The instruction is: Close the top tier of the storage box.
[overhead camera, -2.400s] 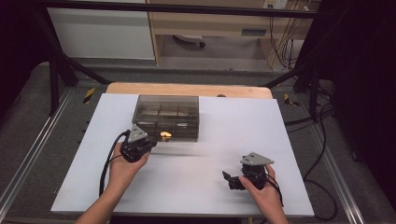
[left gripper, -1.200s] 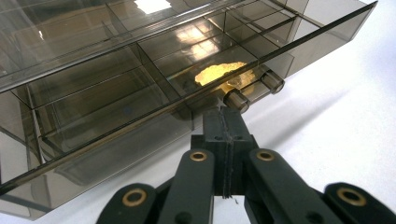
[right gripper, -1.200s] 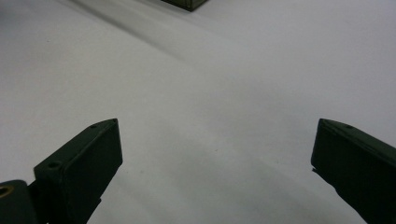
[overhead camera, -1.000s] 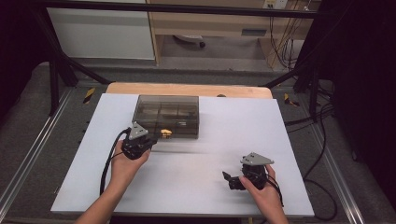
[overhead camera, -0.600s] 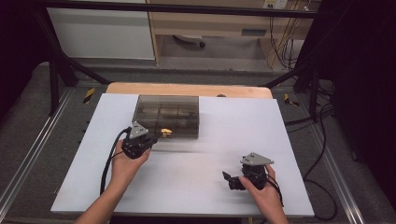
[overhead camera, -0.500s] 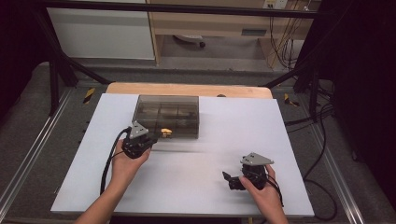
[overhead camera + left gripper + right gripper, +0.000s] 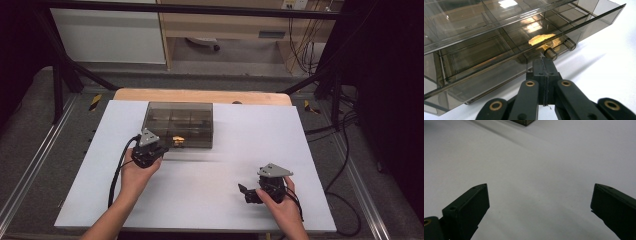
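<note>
A smoky see-through drawer box (image 7: 179,123) stands at the back of the white table (image 7: 210,200). A small golden thing (image 7: 177,138) (image 7: 541,39) lies inside one of its lower compartments. My left gripper (image 7: 161,148) (image 7: 544,60) is shut with its jaws pressed flat together. Its tip sits just under a round knob (image 7: 550,53) on the box's lower front; I cannot tell whether it touches. My right gripper (image 7: 248,193) (image 7: 539,187) is held low over bare table at the front right, open, with nothing between its fingers.
A second round knob (image 7: 570,44) sits beside the first. The wooden table edge (image 7: 200,95) shows behind the white sheet. Cables trail from both grippers toward the person. Dark frame rails run along both sides of the table.
The left gripper crept slightly toward the box front at first; over the last second neither hand has moved.
</note>
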`<action>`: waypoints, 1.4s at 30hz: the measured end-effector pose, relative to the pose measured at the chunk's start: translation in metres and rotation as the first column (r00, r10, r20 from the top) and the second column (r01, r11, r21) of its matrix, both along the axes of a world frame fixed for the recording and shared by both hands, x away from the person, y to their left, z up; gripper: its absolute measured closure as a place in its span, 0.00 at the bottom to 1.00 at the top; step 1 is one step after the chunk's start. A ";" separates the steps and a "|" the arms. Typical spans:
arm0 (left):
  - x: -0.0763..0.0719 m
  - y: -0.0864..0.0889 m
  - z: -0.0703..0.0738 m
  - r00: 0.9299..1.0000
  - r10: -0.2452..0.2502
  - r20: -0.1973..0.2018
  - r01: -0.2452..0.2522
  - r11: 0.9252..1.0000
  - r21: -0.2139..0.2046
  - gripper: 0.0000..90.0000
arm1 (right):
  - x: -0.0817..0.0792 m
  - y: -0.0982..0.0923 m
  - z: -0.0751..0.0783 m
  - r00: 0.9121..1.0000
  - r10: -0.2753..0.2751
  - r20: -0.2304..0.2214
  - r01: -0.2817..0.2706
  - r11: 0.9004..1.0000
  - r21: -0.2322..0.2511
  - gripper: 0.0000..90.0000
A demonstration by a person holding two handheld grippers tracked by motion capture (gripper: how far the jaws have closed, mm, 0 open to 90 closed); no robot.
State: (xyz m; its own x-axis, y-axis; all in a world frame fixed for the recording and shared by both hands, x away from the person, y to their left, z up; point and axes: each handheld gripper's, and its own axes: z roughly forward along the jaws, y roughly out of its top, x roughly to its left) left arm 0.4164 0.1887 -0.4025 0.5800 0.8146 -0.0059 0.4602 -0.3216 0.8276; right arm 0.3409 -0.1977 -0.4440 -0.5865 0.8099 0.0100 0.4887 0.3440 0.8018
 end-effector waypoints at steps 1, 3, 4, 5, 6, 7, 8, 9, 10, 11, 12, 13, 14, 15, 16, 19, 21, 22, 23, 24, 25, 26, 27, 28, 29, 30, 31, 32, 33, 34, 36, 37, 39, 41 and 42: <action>0.000 0.000 0.000 1.000 0.001 0.000 -0.001 1.000 0.001 1.00 | 0.000 0.000 0.000 1.000 0.000 -0.001 0.000 1.000 0.001 0.03; 0.002 -0.001 0.000 1.000 0.002 0.000 -0.002 1.000 0.001 1.00 | 0.000 0.000 0.000 1.000 0.000 -0.003 0.000 1.000 -0.001 0.03; 0.002 -0.001 0.000 1.000 0.002 0.001 -0.002 1.000 0.005 1.00 | 0.000 0.000 0.000 1.000 0.000 -0.003 0.000 1.000 0.000 0.03; 0.003 -0.001 0.000 1.000 0.002 0.001 -0.002 1.000 0.006 1.00 | 0.000 0.000 0.000 1.000 0.000 -0.005 0.000 1.000 0.001 0.03; 0.003 -0.001 0.000 1.000 0.003 0.002 -0.003 1.000 0.009 1.00 | 0.000 0.000 0.000 1.000 0.000 -0.005 0.000 1.000 0.001 0.03; 0.004 -0.001 0.001 1.000 0.002 0.001 -0.002 1.000 0.012 1.00 | 0.000 0.000 0.000 1.000 0.002 -0.002 -0.002 1.000 0.000 0.03; 0.005 -0.002 0.001 1.000 0.005 0.003 -0.005 1.000 0.010 1.00 | 0.000 0.000 0.000 1.000 0.002 -0.001 -0.002 1.000 0.000 0.03; 0.005 -0.002 0.001 1.000 0.005 0.002 -0.005 1.000 0.010 1.00 | 0.001 0.000 0.000 1.000 0.002 -0.001 -0.002 1.000 0.000 0.03; 0.006 -0.002 0.001 1.000 0.004 0.002 -0.004 1.000 0.013 1.00 | 0.001 0.000 0.000 1.000 0.002 -0.002 -0.002 1.000 0.000 0.03; 0.006 -0.002 0.001 1.000 0.005 0.002 -0.005 1.000 0.013 1.00 | 0.001 0.000 0.000 1.000 0.002 -0.002 -0.002 1.000 0.000 0.03; 0.007 -0.002 0.001 1.000 0.007 0.002 -0.007 1.000 0.011 1.00 | 0.001 0.000 0.000 1.000 0.001 -0.003 -0.001 1.000 0.000 0.03; 0.007 -0.002 0.001 1.000 0.006 0.002 -0.006 1.000 0.013 1.00 | 0.001 0.000 0.000 1.000 0.001 -0.003 -0.001 1.000 0.000 0.03; 0.008 -0.002 0.001 1.000 0.007 0.001 -0.007 1.000 0.012 1.00 | 0.001 0.000 0.000 1.000 0.001 -0.002 -0.001 1.000 0.000 0.03; 0.009 -0.001 0.001 1.000 0.009 -0.001 -0.009 1.000 0.010 1.00 | 0.000 0.000 0.000 1.000 0.001 -0.003 -0.001 1.000 0.000 0.03; 0.010 -0.002 0.001 1.000 0.013 0.000 -0.013 1.000 0.006 1.00 | 0.000 0.000 0.000 1.000 0.002 -0.002 -0.002 1.000 -0.001 0.03; 0.013 -0.002 0.002 1.000 0.018 0.003 -0.018 1.000 0.003 1.00 | 0.000 0.000 0.000 1.000 0.001 -0.002 -0.001 1.000 -0.001 0.03; 0.014 -0.003 0.002 1.000 0.019 0.003 -0.019 1.000 0.006 1.00 | 0.000 0.000 0.000 1.000 -0.001 -0.005 0.001 1.000 0.000 0.03; 0.015 -0.003 0.002 1.000 0.020 0.003 -0.020 1.000 0.007 1.00 | 0.000 0.000 0.000 1.000 0.000 -0.006 0.000 1.000 0.000 0.03; 0.016 -0.003 0.002 1.000 0.021 0.003 -0.021 1.000 0.008 1.00 | 0.000 0.001 0.000 1.000 0.000 -0.005 0.000 1.000 0.001 0.03; 0.016 -0.004 0.002 1.000 0.022 0.008 -0.022 1.000 0.018 1.00 | 0.000 0.001 0.000 1.000 0.000 -0.006 0.000 1.000 -0.001 0.03; 0.015 -0.005 0.003 1.000 0.020 0.019 -0.021 0.999 0.046 1.00 | 0.000 0.001 0.000 1.000 0.000 -0.006 0.000 1.000 -0.001 0.03; 0.015 -0.006 0.003 0.999 0.017 0.027 -0.019 0.998 0.068 1.00 | 0.000 0.000 -0.001 1.000 0.001 -0.006 -0.001 1.000 0.000 0.03; 0.014 -0.007 0.003 0.999 0.013 0.032 -0.016 0.997 0.082 1.00 | 0.000 0.000 -0.001 1.000 -0.001 -0.005 0.001 1.000 0.001 0.03; 0.015 -0.008 0.003 0.999 0.012 0.031 -0.015 0.997 0.082 1.00 | 0.001 0.000 -0.001 1.000 0.000 -0.006 0.000 1.000 0.001 0.03; 0.015 -0.007 0.004 1.000 0.012 0.028 -0.015 0.997 0.081 1.00 | 0.001 0.000 -0.001 1.000 0.000 -0.007 0.000 1.000 0.000 0.03; 0.016 -0.007 0.004 1.000 0.016 0.026 -0.018 0.997 0.077 1.00 | 0.001 0.000 -0.001 1.000 -0.001 -0.006 0.001 1.000 0.001 0.03; 0.017 -0.006 0.003 1.000 0.019 0.022 -0.020 0.997 0.072 1.00 | 0.001 0.000 -0.001 1.000 0.000 -0.006 0.000 1.000 0.000 0.03; 0.019 -0.005 0.003 1.000 0.023 0.015 -0.024 0.998 0.062 1.00 | 0.001 0.000 -0.001 1.000 0.001 -0.005 -0.001 1.000 0.002 0.03; 0.020 -0.005 0.003 1.000 0.028 0.011 -0.029 0.998 0.052 1.00 | 0.001 0.000 -0.001 1.000 0.003 -0.004 -0.003 1.000 0.002 0.03; 0.021 -0.004 0.003 0.999 0.031 0.009 -0.032 0.998 0.046 1.00 | 0.001 0.000 -0.001 1.000 0.001 -0.004 -0.001 1.000 0.003 0.03; 0.022 -0.004 0.004 0.999 0.033 0.009 -0.033 0.999 0.038 1.00 | 0.001 0.000 -0.001 1.000 0.002 -0.009 -0.002 1.000 0.006 0.03; 0.023 -0.003 0.005 0.999 0.031 0.008 -0.031 0.999 0.032 1.00 | 0.000 0.000 -0.001 1.000 0.000 -0.011 0.000 1.000 0.010 0.03; 0.025 -0.003 0.005 1.000 0.026 0.005 -0.027 0.999 0.029 1.00 | 0.001 0.000 -0.002 1.000 0.001 -0.004 -0.001 1.000 0.005 0.03; 0.028 -0.002 0.005 0.999 0.032 0.001 -0.032 0.999 0.020 1.00 | 0.001 0.000 -0.002 1.000 0.000 -0.004 0.000 1.000 0.000 0.03; 0.029 -0.002 0.005 0.999 0.034 -0.002 -0.034 0.999 0.014 1.00 | 0.001 0.000 -0.002 1.000 0.001 -0.005 -0.001 1.000 -0.003 0.03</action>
State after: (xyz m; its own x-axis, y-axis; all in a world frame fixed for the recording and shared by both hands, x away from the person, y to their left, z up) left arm 0.4456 0.1867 -0.3980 0.5519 0.8339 0.0039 0.4733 -0.3170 0.8219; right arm 0.3416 -0.1979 -0.4456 -0.5871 0.8095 0.0109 0.4924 0.3464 0.7985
